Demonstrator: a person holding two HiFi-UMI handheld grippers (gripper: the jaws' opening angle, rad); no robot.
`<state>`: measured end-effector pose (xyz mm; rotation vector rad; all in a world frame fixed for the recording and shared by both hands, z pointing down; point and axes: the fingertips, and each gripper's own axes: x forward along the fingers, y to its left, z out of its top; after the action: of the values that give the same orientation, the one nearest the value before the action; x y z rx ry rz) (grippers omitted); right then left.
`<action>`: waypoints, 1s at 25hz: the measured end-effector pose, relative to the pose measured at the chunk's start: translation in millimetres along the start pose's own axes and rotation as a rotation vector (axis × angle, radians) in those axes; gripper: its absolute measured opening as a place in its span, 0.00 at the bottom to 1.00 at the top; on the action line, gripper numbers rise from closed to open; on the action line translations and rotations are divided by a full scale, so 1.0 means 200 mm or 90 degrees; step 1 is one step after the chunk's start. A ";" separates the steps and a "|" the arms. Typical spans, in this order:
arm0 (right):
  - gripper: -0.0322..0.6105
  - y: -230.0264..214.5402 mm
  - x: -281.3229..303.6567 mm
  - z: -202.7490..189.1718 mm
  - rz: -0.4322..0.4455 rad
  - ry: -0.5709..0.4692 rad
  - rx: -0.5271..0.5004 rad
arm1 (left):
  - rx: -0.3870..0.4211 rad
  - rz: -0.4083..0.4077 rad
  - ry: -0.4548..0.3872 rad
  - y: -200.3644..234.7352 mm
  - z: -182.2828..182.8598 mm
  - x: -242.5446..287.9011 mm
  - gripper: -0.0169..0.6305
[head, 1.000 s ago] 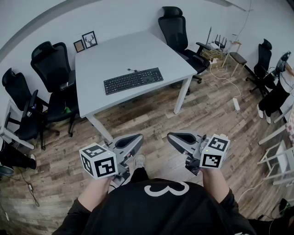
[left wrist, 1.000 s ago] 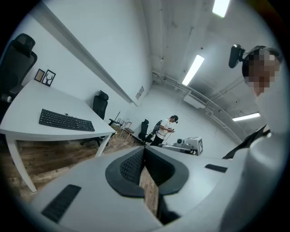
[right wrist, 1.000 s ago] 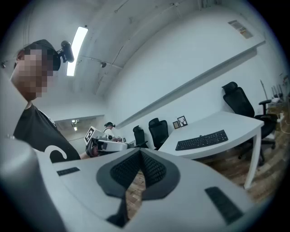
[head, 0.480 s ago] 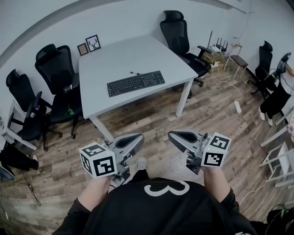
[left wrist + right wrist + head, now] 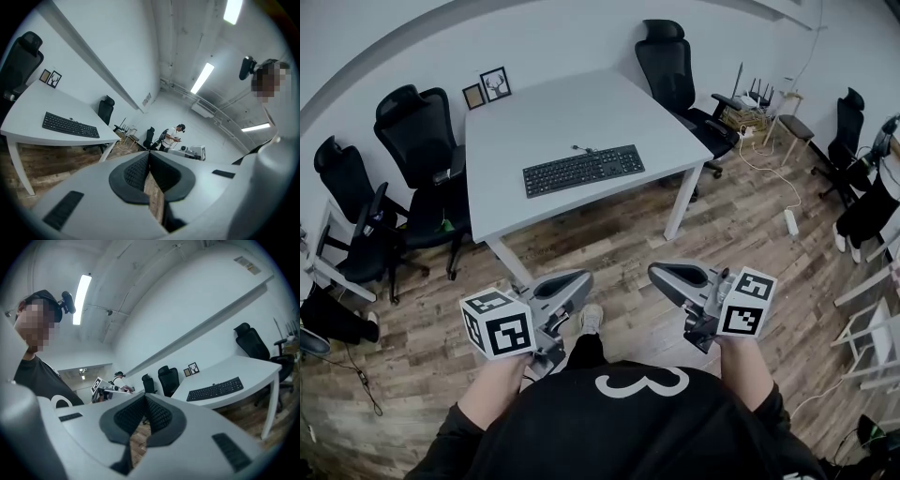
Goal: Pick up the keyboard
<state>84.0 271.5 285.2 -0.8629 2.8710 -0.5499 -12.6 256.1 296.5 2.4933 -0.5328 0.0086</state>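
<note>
A black keyboard (image 5: 584,170) lies flat near the middle of a white table (image 5: 534,112), also seen in the left gripper view as the keyboard (image 5: 70,125) and in the right gripper view as the keyboard (image 5: 215,389). My left gripper (image 5: 578,283) is held close to my body, well short of the table, shut with nothing in it. My right gripper (image 5: 660,273) hangs beside it at the same height, also shut and empty. In each gripper view the black pads (image 5: 149,169) and pads (image 5: 143,414) meet tip to tip.
Black office chairs (image 5: 417,141) stand left of the table and another chair (image 5: 673,66) behind its right corner. Two small picture frames (image 5: 486,89) sit at the table's back. Cables and a power strip (image 5: 790,221) lie on the wooden floor at right. A person (image 5: 174,137) stands far off.
The table and keyboard have drifted slightly right and down in the head view as the head camera shifted. Both grippers stay held in place, shut.
</note>
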 end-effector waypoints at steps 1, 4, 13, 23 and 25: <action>0.06 -0.03 0.02 0.00 0.002 0.001 0.004 | -0.003 0.002 0.002 0.03 0.00 0.01 0.05; 0.06 -0.10 0.07 0.00 0.008 0.007 0.015 | -0.013 0.009 0.009 0.12 0.01 0.04 0.05; 0.06 -0.40 0.30 0.08 0.003 0.010 0.044 | -0.053 0.002 0.004 0.45 0.20 0.15 0.05; 0.06 -0.78 0.64 0.23 -0.018 0.024 0.081 | -0.088 -0.018 0.013 0.86 0.50 0.32 0.05; 0.06 -0.83 0.71 0.26 -0.019 0.029 0.082 | -0.095 -0.021 0.012 0.93 0.56 0.34 0.05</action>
<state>60.2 47.6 299.4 -0.8857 2.8283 -0.7584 -33.0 30.6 313.8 2.3542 -0.4667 -0.0197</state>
